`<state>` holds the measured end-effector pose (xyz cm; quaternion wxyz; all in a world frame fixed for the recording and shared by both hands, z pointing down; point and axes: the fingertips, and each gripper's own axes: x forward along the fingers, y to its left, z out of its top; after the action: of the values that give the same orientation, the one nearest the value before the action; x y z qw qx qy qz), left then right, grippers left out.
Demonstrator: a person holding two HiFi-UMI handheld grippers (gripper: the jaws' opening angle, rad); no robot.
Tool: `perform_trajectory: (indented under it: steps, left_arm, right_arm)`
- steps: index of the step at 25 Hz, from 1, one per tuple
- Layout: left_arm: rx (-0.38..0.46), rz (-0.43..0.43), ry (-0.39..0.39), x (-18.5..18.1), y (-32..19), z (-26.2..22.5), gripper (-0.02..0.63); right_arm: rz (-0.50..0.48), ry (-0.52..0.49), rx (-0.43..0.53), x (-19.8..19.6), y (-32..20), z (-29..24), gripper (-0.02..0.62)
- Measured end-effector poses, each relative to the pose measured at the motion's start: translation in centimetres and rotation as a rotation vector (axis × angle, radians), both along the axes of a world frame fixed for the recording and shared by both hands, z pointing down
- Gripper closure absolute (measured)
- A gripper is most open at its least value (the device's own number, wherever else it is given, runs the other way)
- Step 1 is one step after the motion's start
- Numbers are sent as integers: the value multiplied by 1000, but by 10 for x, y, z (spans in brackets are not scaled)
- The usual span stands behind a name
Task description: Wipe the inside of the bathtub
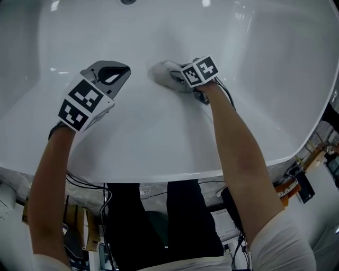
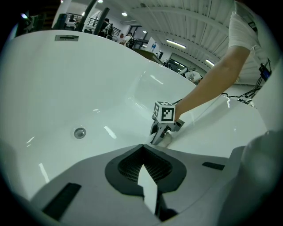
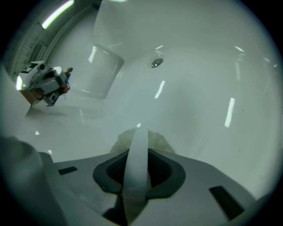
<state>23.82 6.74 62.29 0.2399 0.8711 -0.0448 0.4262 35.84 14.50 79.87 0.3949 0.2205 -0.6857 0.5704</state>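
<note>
The white bathtub [image 1: 159, 132] fills the head view, with its drain [image 1: 128, 1] at the top edge. My right gripper [image 1: 177, 79] is shut on a pale cloth [image 1: 164, 71] and presses it on the tub's inner wall. In the right gripper view the cloth [image 3: 143, 137] bulges out just past the jaws. My left gripper [image 1: 119, 71] hovers over the tub wall to the left of the cloth, shut with nothing in it. In the left gripper view the right gripper [image 2: 160, 134] stands ahead on the tub surface, and the drain [image 2: 79, 132] lies to its left.
The tub's near rim [image 1: 159, 172] runs across the lower head view, with cables and equipment [image 1: 296, 185] on the floor beyond it. In the right gripper view the left gripper [image 3: 42, 84] shows at far left and the drain [image 3: 155, 63] above centre. People stand far behind the tub [image 2: 119, 37].
</note>
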Motion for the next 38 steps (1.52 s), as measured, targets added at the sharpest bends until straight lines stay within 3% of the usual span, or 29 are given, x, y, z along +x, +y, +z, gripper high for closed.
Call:
perform_trajectory:
  steps: [6,13,19,23,32,38]
  left_arm:
    - [0,-6,-4,-16,-4,-6,600]
    - [-4,-20,8,3,3,-10,600]
    - [5,-43,52,23,18,-62,600]
    - [5,-49,65,20,13,-55,600]
    - [16,-61,74,-1,23,-86,600]
    - [35,-31,88,-21,25,-100,600]
  right_arm:
    - [21,-334,53,-20,2,-46,506]
    - [-21,-466,18,-21,11,-84,506]
    - [-82,-589,69,-24,33,-184,506]
    - [-106,-622,119,-24,38,-204,506]
    - [-143,-660,210,-40,57,-293,506]
    - [-94,-550,209,-46,60,-321,506]
